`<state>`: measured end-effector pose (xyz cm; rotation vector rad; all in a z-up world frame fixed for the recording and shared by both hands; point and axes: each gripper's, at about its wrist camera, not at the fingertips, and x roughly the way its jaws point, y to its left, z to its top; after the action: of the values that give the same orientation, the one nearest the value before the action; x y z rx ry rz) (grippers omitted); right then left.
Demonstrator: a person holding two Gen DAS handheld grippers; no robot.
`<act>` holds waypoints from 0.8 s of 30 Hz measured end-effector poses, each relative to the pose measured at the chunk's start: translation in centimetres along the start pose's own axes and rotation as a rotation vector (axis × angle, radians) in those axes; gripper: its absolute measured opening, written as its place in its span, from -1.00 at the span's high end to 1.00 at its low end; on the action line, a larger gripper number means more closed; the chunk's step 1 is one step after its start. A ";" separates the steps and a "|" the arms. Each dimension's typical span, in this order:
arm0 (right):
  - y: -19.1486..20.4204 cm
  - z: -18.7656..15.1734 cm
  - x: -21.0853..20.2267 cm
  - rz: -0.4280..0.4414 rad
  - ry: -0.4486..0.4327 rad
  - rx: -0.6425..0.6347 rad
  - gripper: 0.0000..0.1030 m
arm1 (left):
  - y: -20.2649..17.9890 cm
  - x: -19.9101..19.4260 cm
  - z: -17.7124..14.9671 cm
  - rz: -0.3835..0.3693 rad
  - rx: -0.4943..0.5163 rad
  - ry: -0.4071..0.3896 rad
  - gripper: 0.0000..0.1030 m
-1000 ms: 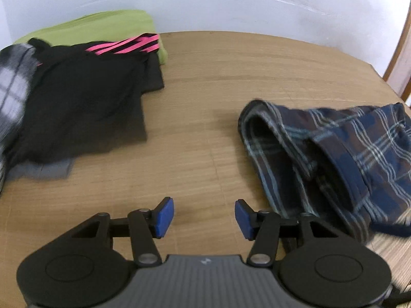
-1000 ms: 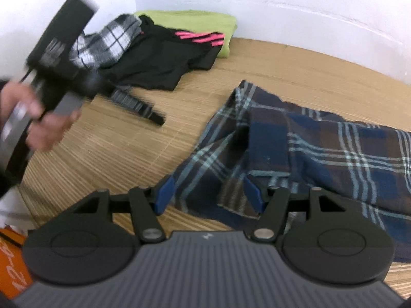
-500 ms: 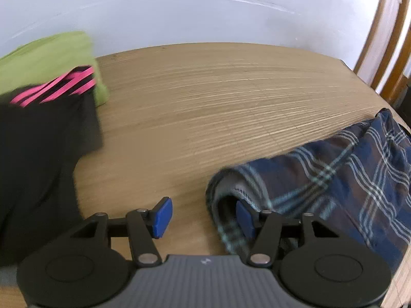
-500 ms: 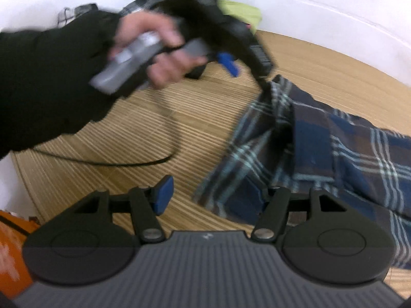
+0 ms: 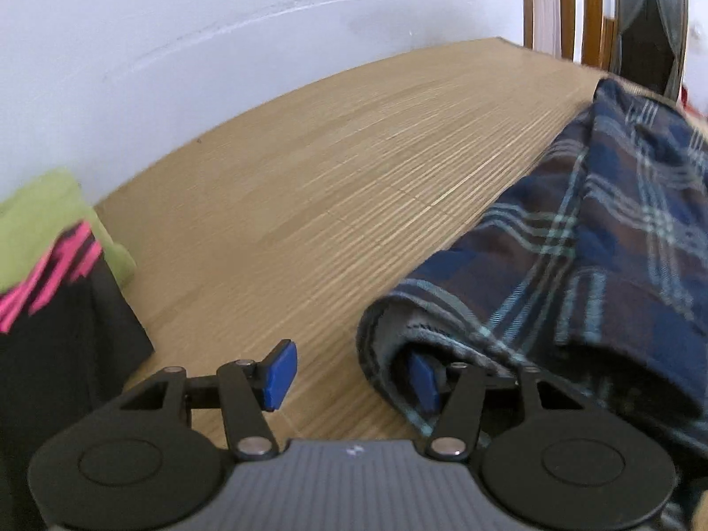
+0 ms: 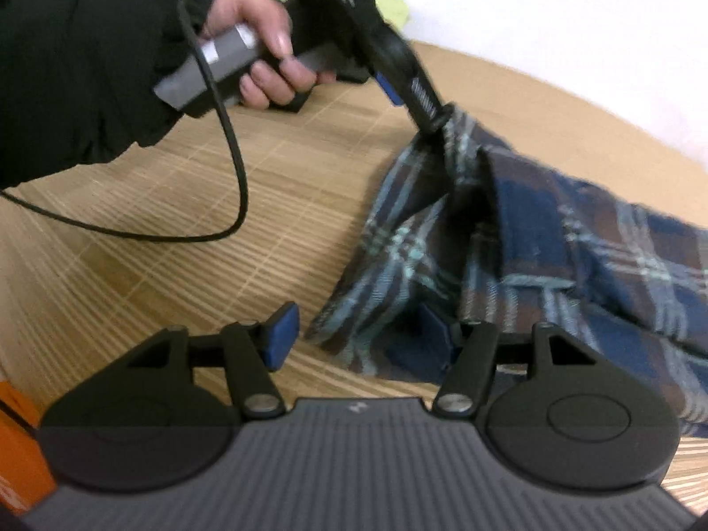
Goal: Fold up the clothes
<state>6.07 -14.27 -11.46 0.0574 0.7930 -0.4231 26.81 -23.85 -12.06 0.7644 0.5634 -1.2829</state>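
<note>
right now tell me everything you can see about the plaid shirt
The plaid shirt is soft flannel-like cloth in navy, brown and pale teal checks, lying crumpled on the slatted bamboo mat. Its near edge curls into a rolled hem. The left gripper has one blue pad tucked inside that roll; the right gripper straddles another edge, jaws open on both.

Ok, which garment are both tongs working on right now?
The blue-and-brown plaid garment; both tongs straddle its edge. The black one with pink stripes and the green one lie untouched aside.

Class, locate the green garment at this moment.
In the left wrist view, the green garment lies at the far left against the white wall, partly under the black pink-striped garment.
</note>
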 end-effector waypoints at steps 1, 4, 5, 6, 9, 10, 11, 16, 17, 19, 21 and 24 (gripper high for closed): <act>0.0 0.0 -0.1 -0.003 0.004 -0.002 -0.21 | -0.1 0.1 0.0 0.010 0.005 -0.004 -0.12; -0.1 -0.3 0.3 0.012 0.027 0.013 -0.21 | 0.4 -0.7 -0.5 0.003 -0.010 -0.023 -0.16; -0.2 -0.4 0.3 0.014 0.027 0.019 -0.21 | 0.6 -1.2 -0.8 0.003 -0.013 -0.037 -0.16; -0.3 -0.5 0.3 0.016 0.025 0.025 -0.21 | 1.0 -1.5 -1.2 -0.008 -0.004 -0.053 -0.17; -0.2 -1.0 0.2 0.020 0.010 0.054 -0.34 | 1.2 -1.4 -1.6 -0.007 0.056 -0.066 -0.20; -0.1 -1.1 0.2 0.023 0.006 0.058 -0.38 | 1.1 -1.3 -1.6 0.001 0.066 -0.062 -0.21; 0.0 -1.1 0.3 0.021 0.003 0.057 -0.38 | 1.2 -1.3 -1.6 -0.013 0.068 -0.071 -0.21; 0.3 -1.2 0.1 0.009 -0.003 0.059 -0.38 | 1.0 -0.2 -1.3 -0.109 0.095 -0.085 -0.28; 0.3 -1.2 0.2 0.007 -0.005 0.059 -0.38 | 0.9 0.3 -1.0 -0.125 0.102 -0.079 -0.28; 0.3 -1.1 0.2 0.003 -0.007 0.064 -0.38 | 0.6 1.3 -0.7 -0.141 0.109 -0.069 -0.28; 0.3 -1.1 0.4 -0.001 -0.010 0.070 -0.40 | 0.7 1.8 -0.5 -0.175 0.068 -0.073 -0.17; 0.3 -1.1 0.5 -0.005 -0.012 0.081 -0.41 | 1.9 2.3 -0.3 -0.284 -0.076 -0.049 0.76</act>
<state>5.79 -13.94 -12.64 0.1284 0.7647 -0.4601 29.15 -24.88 -13.58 0.6021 0.6946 -1.5284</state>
